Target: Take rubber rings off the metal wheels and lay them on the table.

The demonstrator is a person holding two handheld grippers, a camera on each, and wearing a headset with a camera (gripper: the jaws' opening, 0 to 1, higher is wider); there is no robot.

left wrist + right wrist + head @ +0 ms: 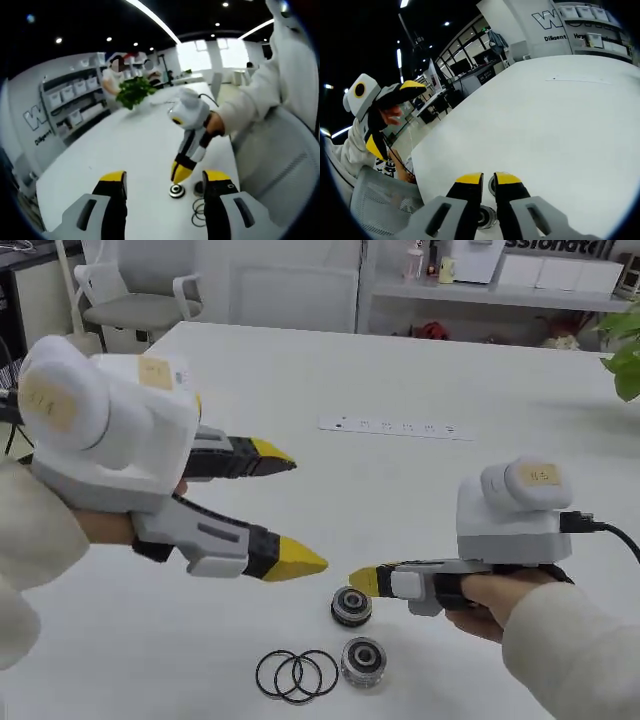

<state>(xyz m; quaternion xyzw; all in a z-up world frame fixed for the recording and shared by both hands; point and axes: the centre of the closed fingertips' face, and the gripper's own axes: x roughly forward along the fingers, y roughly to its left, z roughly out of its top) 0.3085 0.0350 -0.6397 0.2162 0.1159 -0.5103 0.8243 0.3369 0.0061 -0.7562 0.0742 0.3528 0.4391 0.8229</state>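
Two metal wheels lie near the table's front edge, one (351,606) just under my right gripper's tip and the other (363,660) closer to me. Three loose black rubber rings (297,675) lie overlapping to the left of the nearer wheel. My right gripper (365,580) points left, shut, its yellow tips just above the farther wheel (491,186), with nothing seen between them. My left gripper (285,508) hovers higher up at the left, open and empty. The left gripper view looks past its own gripper (165,177) at the wheel (176,190) and the rings (199,212).
A white power strip (395,427) lies across the middle of the white table (470,370). A chair (130,300) stands at the far left and a plant (625,350) at the right edge. Shelves line the back wall.
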